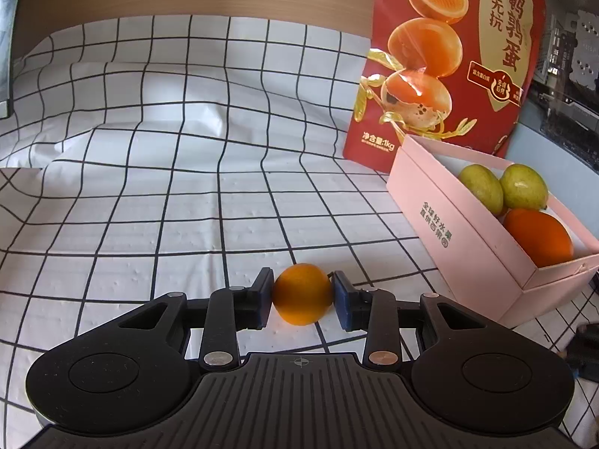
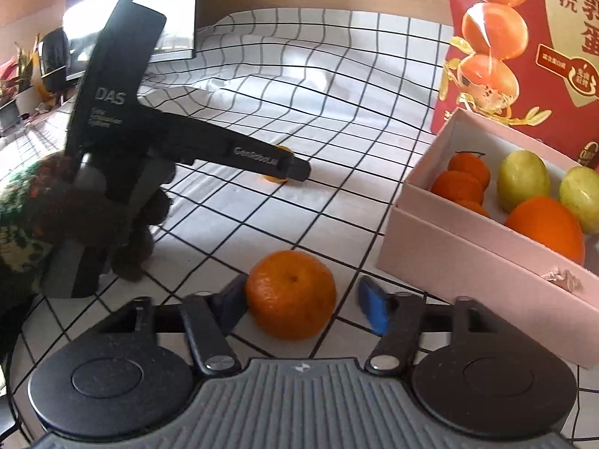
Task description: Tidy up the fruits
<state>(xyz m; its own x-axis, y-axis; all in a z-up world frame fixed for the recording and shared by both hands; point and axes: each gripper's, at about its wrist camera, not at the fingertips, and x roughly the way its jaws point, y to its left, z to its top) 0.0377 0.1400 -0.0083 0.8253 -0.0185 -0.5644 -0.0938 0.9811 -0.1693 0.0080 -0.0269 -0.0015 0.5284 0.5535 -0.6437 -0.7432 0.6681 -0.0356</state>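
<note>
My left gripper is shut on a small yellow-orange fruit, low over the checked cloth. In the right wrist view that gripper shows from the side, the fruit mostly hidden behind it. My right gripper is open around a mandarin on the cloth; the left finger touches it, the right blue pad stands apart. The pink box to the right holds two green fruits, an orange and, in the right wrist view, small mandarins.
A tall red snack bag stands behind the pink box. The wrinkled white cloth with black grid covers the table. A monitor and clutter sit at the far left. A gloved hand holds the left gripper.
</note>
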